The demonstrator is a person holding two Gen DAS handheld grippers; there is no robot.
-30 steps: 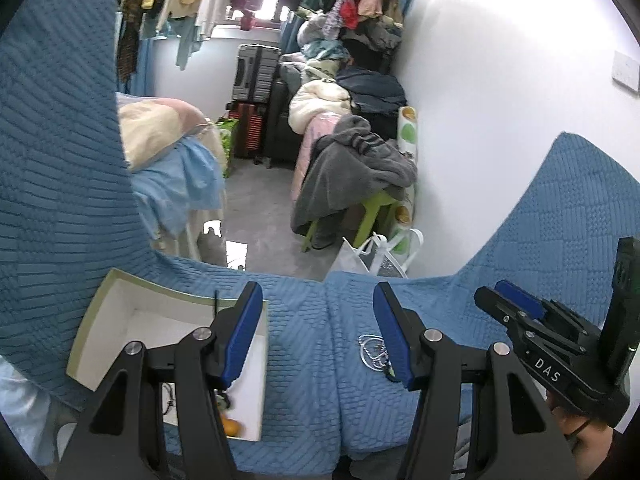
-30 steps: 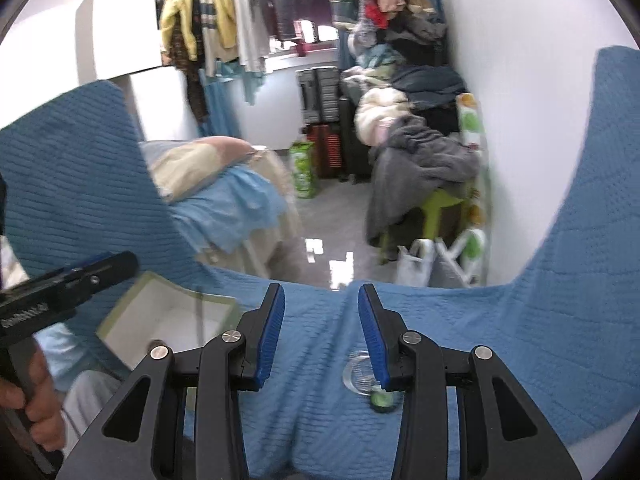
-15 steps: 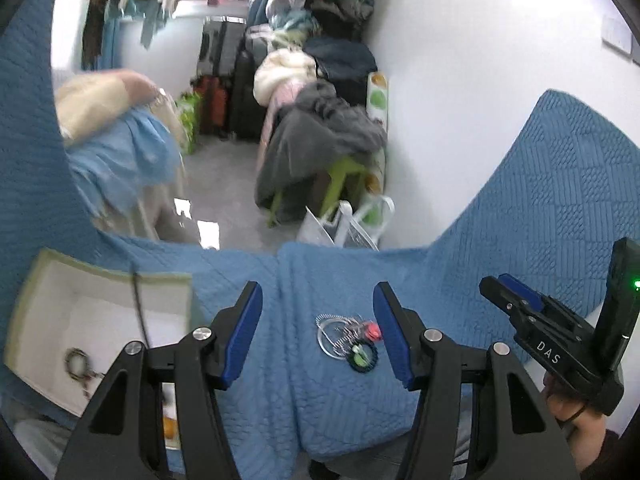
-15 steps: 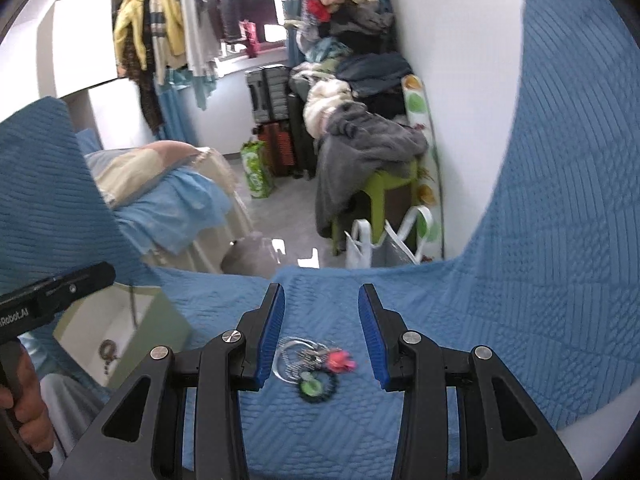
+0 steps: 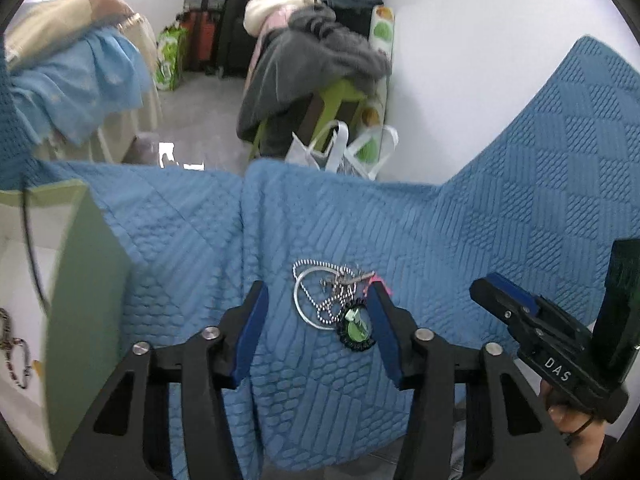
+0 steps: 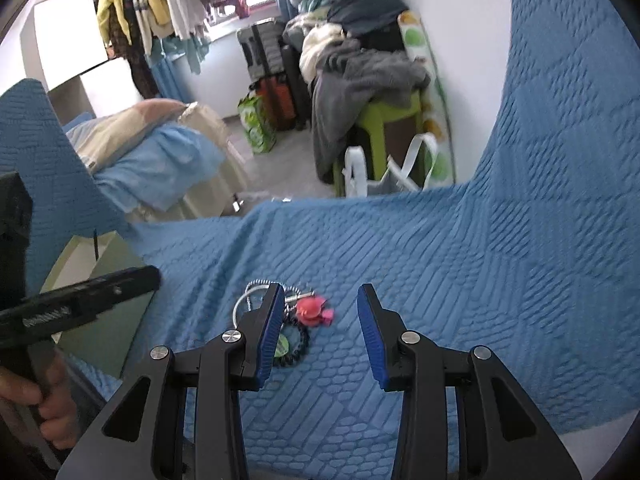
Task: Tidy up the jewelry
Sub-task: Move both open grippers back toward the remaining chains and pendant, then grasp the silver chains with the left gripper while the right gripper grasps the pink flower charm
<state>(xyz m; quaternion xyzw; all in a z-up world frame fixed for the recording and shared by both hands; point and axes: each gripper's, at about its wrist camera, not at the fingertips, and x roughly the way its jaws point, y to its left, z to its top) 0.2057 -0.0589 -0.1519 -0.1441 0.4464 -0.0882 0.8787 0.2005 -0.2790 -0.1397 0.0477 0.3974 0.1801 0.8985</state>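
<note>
My claw's fingers point(image 5: 250, 332) are black with blue pads; the quilt point(image 5: 500, 220) beneath them is blue, stitched in blocks of stripes and pebbled ovals; the jewelry heap point(image 5: 336, 304) shows a silver bead chain point(image 5: 320, 312), a green stone in a black beaded rim point(image 5: 356, 330) and a pink piece point(image 6: 314, 310); the box point(image 5: 80, 280) at my side is pale green outside, white inside; beyond, a lime-green stool point(image 6: 390, 120) carries grey clothing point(image 6: 360, 80); the wall point(image 5: 480, 60) is white.
</note>
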